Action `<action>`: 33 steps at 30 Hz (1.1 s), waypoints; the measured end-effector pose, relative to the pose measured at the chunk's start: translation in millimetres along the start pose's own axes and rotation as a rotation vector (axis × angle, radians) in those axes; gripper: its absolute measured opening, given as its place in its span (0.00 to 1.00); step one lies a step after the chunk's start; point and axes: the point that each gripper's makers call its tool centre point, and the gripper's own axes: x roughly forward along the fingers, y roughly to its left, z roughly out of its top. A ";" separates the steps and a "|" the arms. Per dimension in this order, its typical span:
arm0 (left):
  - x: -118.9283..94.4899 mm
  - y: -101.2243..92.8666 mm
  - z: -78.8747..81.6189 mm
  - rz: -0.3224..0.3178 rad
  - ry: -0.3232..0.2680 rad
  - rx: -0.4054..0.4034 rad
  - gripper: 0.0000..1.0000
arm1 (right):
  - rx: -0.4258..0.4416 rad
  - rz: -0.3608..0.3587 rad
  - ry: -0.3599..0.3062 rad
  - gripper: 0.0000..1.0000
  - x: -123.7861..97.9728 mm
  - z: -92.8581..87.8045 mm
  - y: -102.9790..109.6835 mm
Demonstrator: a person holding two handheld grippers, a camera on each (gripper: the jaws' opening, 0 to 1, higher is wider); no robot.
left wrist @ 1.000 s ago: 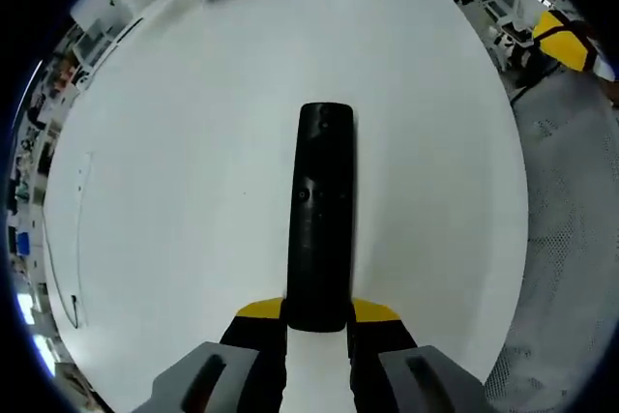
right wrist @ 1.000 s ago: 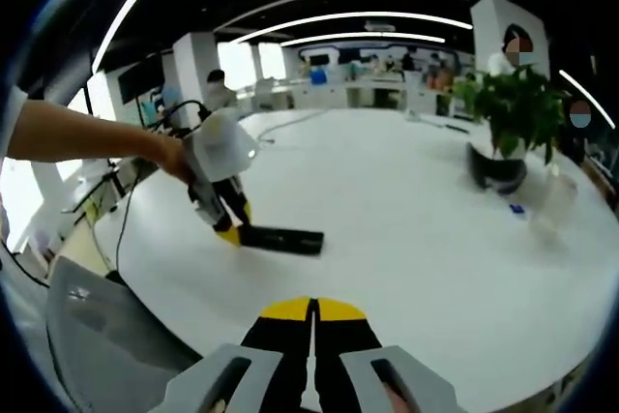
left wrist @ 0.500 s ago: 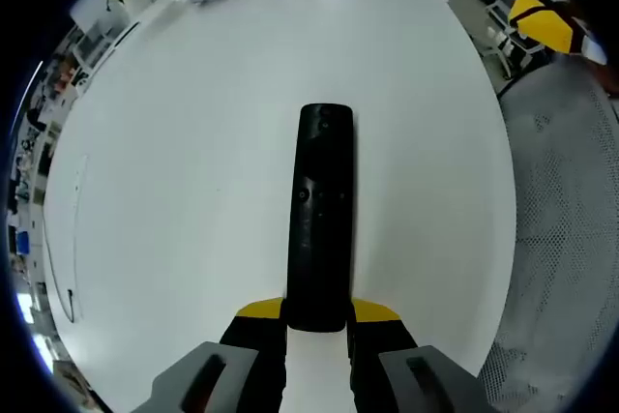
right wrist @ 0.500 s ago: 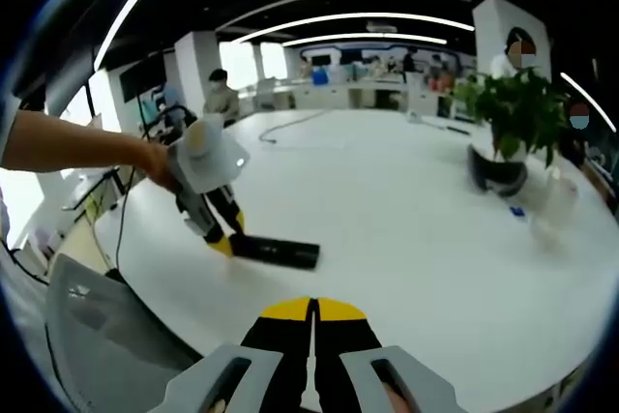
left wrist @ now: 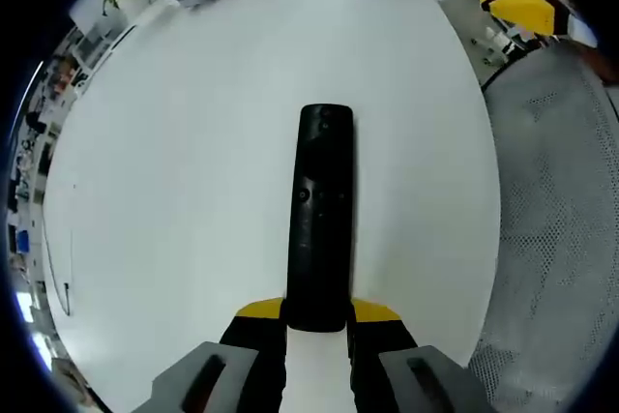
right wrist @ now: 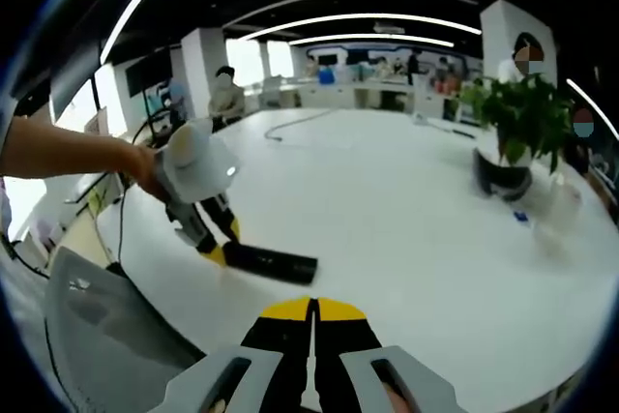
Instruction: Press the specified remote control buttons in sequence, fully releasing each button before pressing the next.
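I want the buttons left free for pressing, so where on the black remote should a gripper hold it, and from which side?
Grip the remote at its near, button-free end, from behind, jaws across its narrow width. It lies flat and long on the white table, with its buttons further up. The left gripper already holds it there; the right gripper is shut and free.

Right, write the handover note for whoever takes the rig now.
Left gripper: shut on the near end of the remote, which lies flat on the white table, seen from the side in the right gripper view.
Right gripper: shut, holding nothing, hanging above the table edge well short of the remote.
Potted plant stands at the far side.
Done: remote steadied. No button press visible yet.
Left: bring the right gripper over and press the buttons one at a time, releasing each fully.
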 end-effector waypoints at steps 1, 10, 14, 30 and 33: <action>0.0 -1.7 -0.4 0.000 0.001 0.000 0.22 | -0.001 0.001 0.001 0.00 0.1 -0.2 0.2; -0.2 -12.0 -2.1 0.002 -0.005 -0.012 0.22 | 0.003 0.002 0.002 0.00 0.0 -0.2 0.2; -0.5 -19.8 -3.2 0.002 0.001 -0.008 0.22 | 0.007 0.002 0.000 0.00 0.0 0.0 0.0; -1.8 -42.1 -7.0 0.000 0.022 0.002 0.22 | 0.005 0.017 -0.002 0.00 -0.5 0.3 3.1; -1.5 -45.0 -7.9 0.000 0.026 0.001 0.22 | 0.005 0.019 -0.002 0.00 -0.5 0.2 3.4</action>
